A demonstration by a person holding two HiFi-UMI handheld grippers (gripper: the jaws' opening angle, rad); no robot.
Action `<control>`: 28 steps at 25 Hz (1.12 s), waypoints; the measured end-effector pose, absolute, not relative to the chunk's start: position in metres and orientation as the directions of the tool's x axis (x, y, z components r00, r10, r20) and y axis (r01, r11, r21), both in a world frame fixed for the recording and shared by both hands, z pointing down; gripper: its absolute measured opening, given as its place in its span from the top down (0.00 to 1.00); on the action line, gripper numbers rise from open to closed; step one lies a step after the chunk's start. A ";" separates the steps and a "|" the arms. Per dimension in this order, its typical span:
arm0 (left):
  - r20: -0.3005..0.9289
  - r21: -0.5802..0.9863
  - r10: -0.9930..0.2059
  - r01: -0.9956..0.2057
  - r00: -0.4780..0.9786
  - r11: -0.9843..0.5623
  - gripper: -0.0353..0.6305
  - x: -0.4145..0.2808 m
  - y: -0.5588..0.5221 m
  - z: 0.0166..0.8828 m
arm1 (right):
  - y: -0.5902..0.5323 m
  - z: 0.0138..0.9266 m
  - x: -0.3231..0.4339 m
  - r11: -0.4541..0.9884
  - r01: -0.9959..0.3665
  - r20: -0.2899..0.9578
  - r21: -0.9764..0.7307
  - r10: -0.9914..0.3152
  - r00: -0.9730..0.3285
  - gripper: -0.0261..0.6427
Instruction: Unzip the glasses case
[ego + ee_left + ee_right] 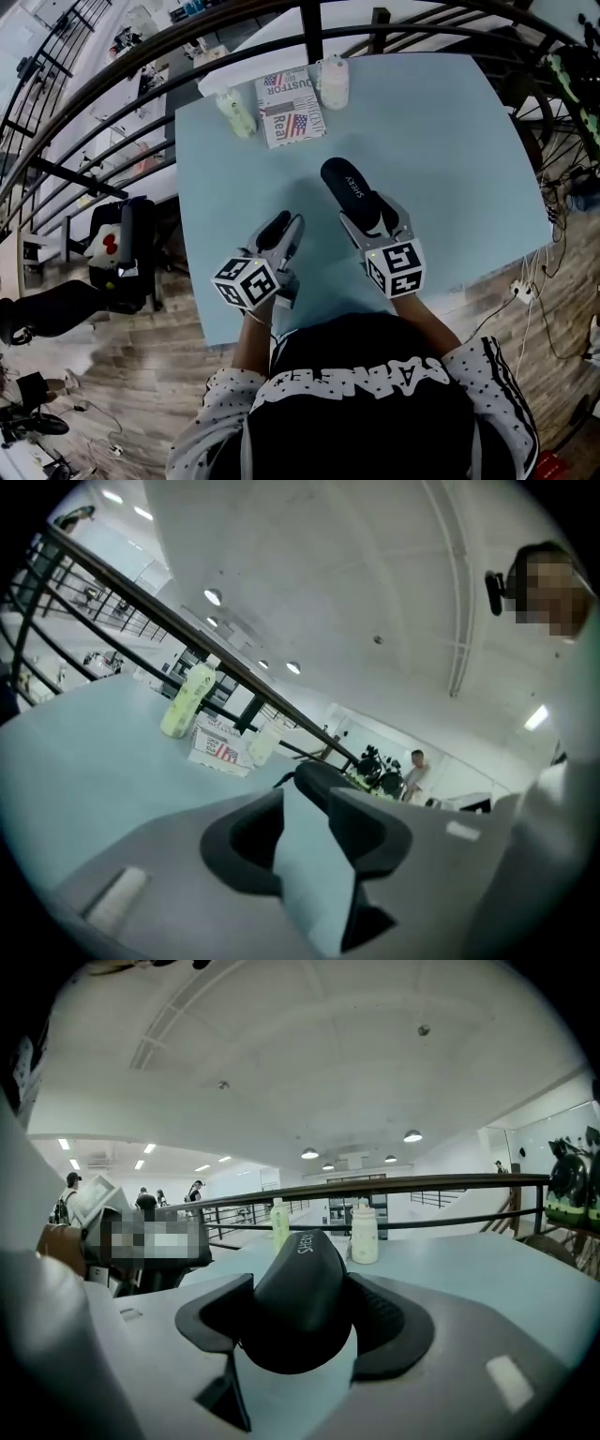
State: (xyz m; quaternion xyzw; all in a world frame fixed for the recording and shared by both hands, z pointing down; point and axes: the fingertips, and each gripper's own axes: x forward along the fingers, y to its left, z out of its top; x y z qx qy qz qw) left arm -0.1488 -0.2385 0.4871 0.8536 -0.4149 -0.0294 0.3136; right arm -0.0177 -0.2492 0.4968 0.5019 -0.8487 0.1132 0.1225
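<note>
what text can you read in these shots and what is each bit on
"SHEE", last letter unclear: on the case
"Real" and, less surely, "DUSTOR": on the box
Labels on the bottles: too small to read
White letters on the shirt: upside down, not readable

The table (450, 141) is finished in a plain pale blue-green. The glasses case (349, 184) is coloured black, with small white lettering printed on it. The left gripper (284, 228) and the right gripper (373, 214) are moulded in grey and fitted with black pads (389, 1321). Each is topped by a marker cube (246, 281) patterned in black and white squares. A box (289, 105) is printed with red, white and blue stars-and-stripes flags. A bottle (236, 111) is tinted pale yellow-green and a second bottle (332, 82) creamy white. The railing (309, 33) is painted black. The floor (141, 356) is laid in brown wood-grain planks.
</note>
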 end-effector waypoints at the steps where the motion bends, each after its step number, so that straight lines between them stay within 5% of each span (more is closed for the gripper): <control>1: 0.190 0.589 -0.723 -0.667 0.664 -0.457 0.95 -0.146 -0.240 0.485 | -0.247 0.490 -0.020 0.482 -0.874 0.306 -0.064 -0.824 -0.477 0.48; 28: -0.235 0.727 -0.632 -0.299 0.738 -0.619 0.95 -0.098 -0.234 0.335 | -0.197 0.334 -0.053 0.723 -0.686 -0.084 0.075 -0.681 -0.727 0.48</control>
